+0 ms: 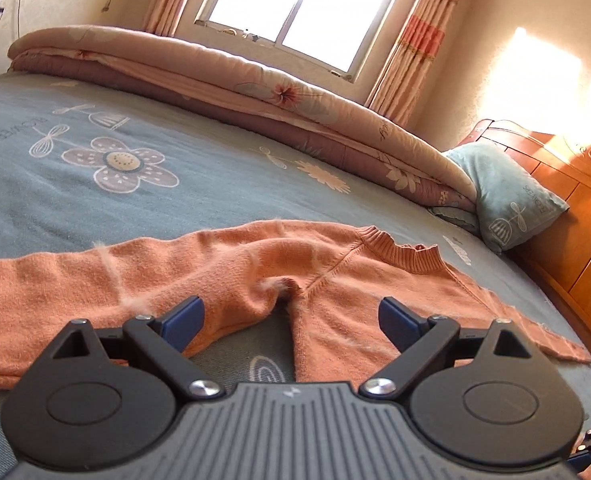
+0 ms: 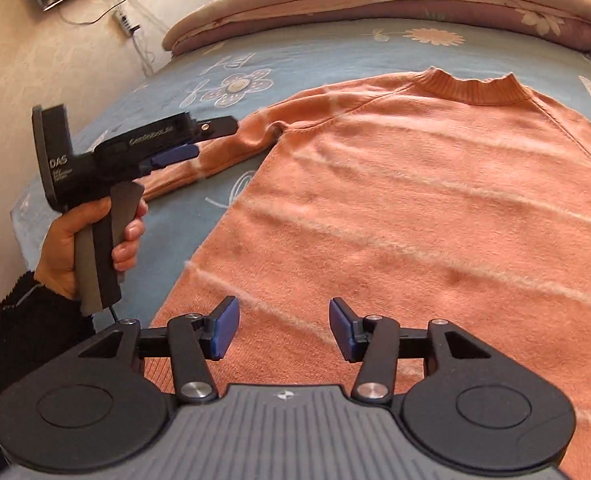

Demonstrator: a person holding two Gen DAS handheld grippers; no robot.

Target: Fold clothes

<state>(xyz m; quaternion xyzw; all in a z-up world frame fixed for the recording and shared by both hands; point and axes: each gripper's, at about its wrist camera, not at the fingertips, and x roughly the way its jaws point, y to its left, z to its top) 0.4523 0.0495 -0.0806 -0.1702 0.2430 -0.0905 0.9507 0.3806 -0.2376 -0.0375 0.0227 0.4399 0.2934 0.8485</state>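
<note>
Sweater (image 2: 415,208), orange, lies flat across the bed (image 2: 315,56), filling the frame's centre and right. Left gripper (image 1: 291,320) and right gripper (image 2: 284,328) both gape empty above it.

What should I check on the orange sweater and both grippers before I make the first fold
1. Sweater spread flat on the bed sheet, collar away from me: ok.
2. Left gripper open, nothing pinched: ok.
3. Right gripper open over the sweater body, holding no fabric: ok.
4. Sleeve near the left gripper smoothed out: not ok, it bunches at the armpit.
5. Other sleeve laid flat: cannot tell, mostly out of view.
6. Rolled quilt clear of the sweater: ok.
</note>
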